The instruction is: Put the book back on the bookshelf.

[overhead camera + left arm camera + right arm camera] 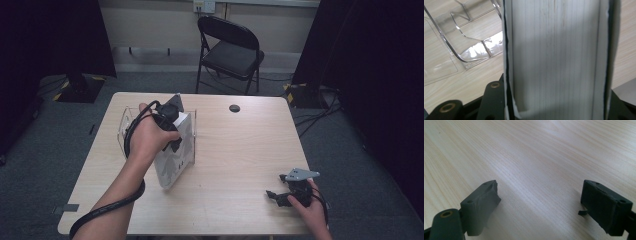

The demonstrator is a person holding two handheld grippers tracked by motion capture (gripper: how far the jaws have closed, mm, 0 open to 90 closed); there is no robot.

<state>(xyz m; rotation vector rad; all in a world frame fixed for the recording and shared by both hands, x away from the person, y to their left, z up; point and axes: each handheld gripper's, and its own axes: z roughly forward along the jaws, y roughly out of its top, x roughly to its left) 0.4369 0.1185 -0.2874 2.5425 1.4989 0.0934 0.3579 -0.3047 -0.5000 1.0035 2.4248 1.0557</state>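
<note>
the left tongs (170, 131) clamp a thick white book (174, 157), held up near the worktop's (240, 150) far left corner beside a clear stand (125, 125). the right tongs (278, 196) rest wide and empty near the right front corner.

book (172, 160): white, grey-patterned cover | stand (461, 53): clear | table (240, 150): pale woodgrain | chair (231, 47): black

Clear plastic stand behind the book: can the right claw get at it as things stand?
Probably not directly. The thick white book, held upright in the left claw, stands between the open right claw and the clear plastic stand; it would have to reach around.
</note>
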